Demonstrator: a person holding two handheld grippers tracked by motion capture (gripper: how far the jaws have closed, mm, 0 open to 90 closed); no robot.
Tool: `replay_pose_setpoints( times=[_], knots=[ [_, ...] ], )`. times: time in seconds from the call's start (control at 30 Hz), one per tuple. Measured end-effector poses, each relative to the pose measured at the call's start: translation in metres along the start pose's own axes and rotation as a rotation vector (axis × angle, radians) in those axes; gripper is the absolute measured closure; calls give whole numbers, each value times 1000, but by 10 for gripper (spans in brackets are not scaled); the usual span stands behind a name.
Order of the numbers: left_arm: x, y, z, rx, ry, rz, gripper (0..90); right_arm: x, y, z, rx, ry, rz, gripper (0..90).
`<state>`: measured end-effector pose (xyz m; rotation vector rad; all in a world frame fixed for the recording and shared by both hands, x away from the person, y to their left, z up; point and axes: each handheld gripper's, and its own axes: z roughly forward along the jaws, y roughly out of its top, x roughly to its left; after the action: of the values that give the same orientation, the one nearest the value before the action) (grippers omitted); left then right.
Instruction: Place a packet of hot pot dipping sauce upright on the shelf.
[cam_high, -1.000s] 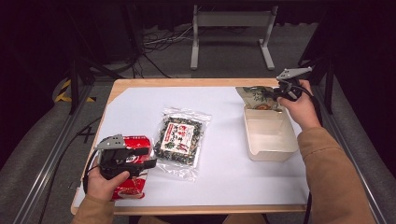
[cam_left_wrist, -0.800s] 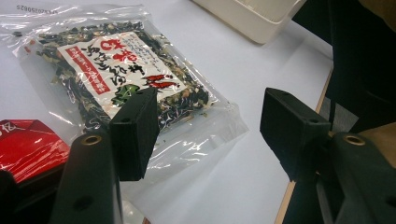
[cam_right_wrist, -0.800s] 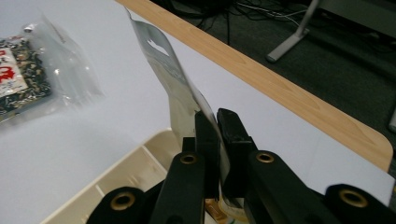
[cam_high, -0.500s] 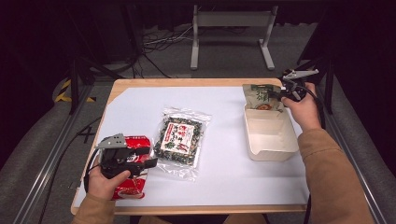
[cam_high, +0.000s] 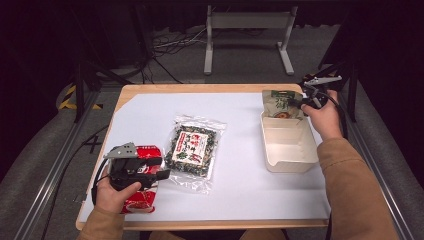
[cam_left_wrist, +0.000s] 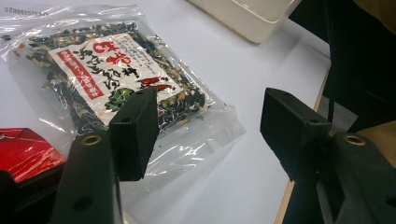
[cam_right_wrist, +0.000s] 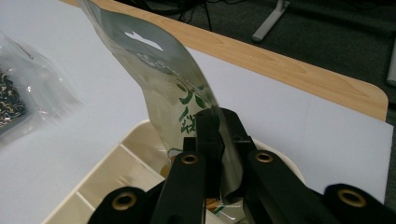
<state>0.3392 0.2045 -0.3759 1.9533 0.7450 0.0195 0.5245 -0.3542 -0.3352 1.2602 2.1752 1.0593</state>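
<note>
Over tray (cam_high: 289, 150) | right hand-held gripper (cam_right_wrist: 217, 135) pinching green-lettered pouch (cam_right_wrist: 163, 79) | print unreadable

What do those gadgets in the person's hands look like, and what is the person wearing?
Each hand holds a black gadget: the left gripper and the right gripper both end in two blocky black jaws on flat arms with brass-coloured rivets. A grey three-cornered plate tops each, and black cables trail away. The sleeves are tan.

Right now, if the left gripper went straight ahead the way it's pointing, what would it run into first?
Most likely the clear seaweed packet. The left gripper points across it with open jaws, one jaw already over the packet's near edge. Beyond it stands the cream tray, though depth is hard to judge.
</note>
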Motion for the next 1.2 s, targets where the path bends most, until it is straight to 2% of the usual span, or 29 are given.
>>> replay_pose_setpoints(
  times=[0.2,0.23,0.27,0.3,0.33,0.4,0.47,0.5,0.57,0.67,0.77,0.8,0.87,1.0,1.2],
  knots=[
    [1,0,-1,1,2,-4,379,-6,-3,0,27,-17,29,880],
    [1,0,-1,2,2,-1,379,-6,-4,1,106,-54,15,873],
    [1,0,-1,0,2,-2,379,-7,-6,4,151,-83,-9,878],
    [1,0,-2,0,2,-2,379,-8,-10,5,152,-86,-3,875],
    [1,-1,-2,-1,-2,-7,379,-11,-14,5,131,-68,26,871],
    [1,-1,-1,0,-1,-8,378,-13,-17,5,114,-54,34,866],
    [2,0,1,2,-1,-8,378,-13,-16,1,90,-40,29,827],
    [2,0,1,2,-1,-8,378,-13,-16,1,90,-40,29,827],
    [2,0,3,10,-5,-4,378,-11,-13,-1,76,-47,19,752],
    [1,1,5,11,-7,-2,378,-12,-14,-3,48,-48,24,714],
    [1,2,5,12,-3,-4,376,-12,-14,-6,14,-54,19,595],
    [1,2,5,12,-3,-4,375,-12,-14,-6,14,-54,19,595],
    [2,3,6,10,3,-2,372,-11,-13,-14,-26,-64,11,487],
    [1,8,11,40,39,26,364,-9,-13,-25,-76,-77,1,374],
    [-3,19,19,104,105,85,335,-5,-16,-44,-130,-83,-20,319]
  ],
)
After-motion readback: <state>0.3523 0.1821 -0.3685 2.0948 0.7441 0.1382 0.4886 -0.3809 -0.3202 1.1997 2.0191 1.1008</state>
